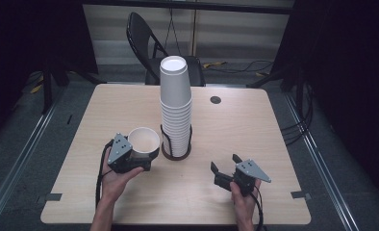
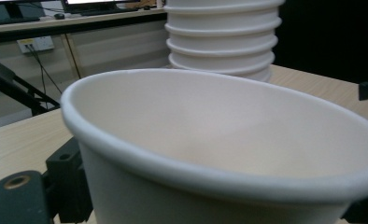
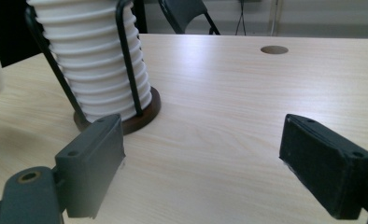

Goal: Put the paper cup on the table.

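While you hold one cup free of the stack, the record reads as follows.

Progress: you have a single paper cup (image 1: pixel 144 141) in your left gripper (image 1: pixel 138 159), apart from the stack of paper cups (image 1: pixel 175 103); I judge the separation done and the placing of that cup still to come.

Left gripper: its jaws close on the cup's lower wall; the cup sits just left of the stack, mouth up and tilted slightly toward you.

Right gripper (image 1: pixel 224 169): its jaws stand wide with nothing between them, low over the table (image 1: pixel 240 120), to the right of the stack and apart from it.

Stack: it stands upright, mouths down, in a wire cup holder (image 3: pixel 126 56) on a dark round base (image 3: pixel 145 116), near the table's middle.

Cup contents: the held cup (image 2: pixel 229 135) is empty, its white inside clean.

Remaining: many cups stay nested in the holder.
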Tool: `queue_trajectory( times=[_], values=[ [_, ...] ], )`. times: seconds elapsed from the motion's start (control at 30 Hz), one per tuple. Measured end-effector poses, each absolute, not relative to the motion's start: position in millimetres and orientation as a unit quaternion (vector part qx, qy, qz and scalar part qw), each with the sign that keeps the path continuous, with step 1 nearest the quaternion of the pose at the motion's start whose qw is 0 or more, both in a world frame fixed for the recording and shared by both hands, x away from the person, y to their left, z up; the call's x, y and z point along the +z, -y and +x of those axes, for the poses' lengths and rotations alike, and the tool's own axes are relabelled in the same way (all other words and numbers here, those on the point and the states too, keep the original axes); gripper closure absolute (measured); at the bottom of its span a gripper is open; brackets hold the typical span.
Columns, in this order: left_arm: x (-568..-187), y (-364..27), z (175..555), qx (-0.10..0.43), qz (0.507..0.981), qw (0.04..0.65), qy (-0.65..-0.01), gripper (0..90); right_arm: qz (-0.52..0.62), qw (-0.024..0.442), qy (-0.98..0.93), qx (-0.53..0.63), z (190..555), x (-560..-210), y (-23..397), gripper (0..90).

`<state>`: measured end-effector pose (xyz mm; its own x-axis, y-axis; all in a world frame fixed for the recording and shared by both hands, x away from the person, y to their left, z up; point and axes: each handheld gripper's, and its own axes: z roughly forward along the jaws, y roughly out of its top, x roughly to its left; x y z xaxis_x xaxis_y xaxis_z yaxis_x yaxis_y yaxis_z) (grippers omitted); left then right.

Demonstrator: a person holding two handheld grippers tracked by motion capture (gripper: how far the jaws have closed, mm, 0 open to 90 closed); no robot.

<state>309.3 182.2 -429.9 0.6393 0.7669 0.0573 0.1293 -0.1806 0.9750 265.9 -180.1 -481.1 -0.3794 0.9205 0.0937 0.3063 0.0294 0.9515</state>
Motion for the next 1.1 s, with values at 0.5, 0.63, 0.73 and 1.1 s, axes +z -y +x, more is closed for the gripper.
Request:
queue_trajectory(
  times=[0.5, 0.63, 0.73, 1.1],
  values=[
    [-419, -202, 336, 0.287, 0.688, 0.565, -0.353, 9.7, 0.472, 0.314, -0.645, 0.512, 264, -493, 186, 13.5],
    [-420, -206, 347, 0.278, 0.681, 0.571, -0.364, 9.6, 0.468, 0.328, -0.647, 0.505, 266, -494, 187, 13.5],
    [-423, -209, 356, 0.275, 0.674, 0.574, -0.374, 9.6, 0.467, 0.330, -0.646, 0.505, 265, -494, 187, 13.5],
    [-432, -223, 394, 0.267, 0.669, 0.564, -0.405, 9.1, 0.456, 0.335, -0.650, 0.507, 264, -494, 186, 13.5]
  ],
)
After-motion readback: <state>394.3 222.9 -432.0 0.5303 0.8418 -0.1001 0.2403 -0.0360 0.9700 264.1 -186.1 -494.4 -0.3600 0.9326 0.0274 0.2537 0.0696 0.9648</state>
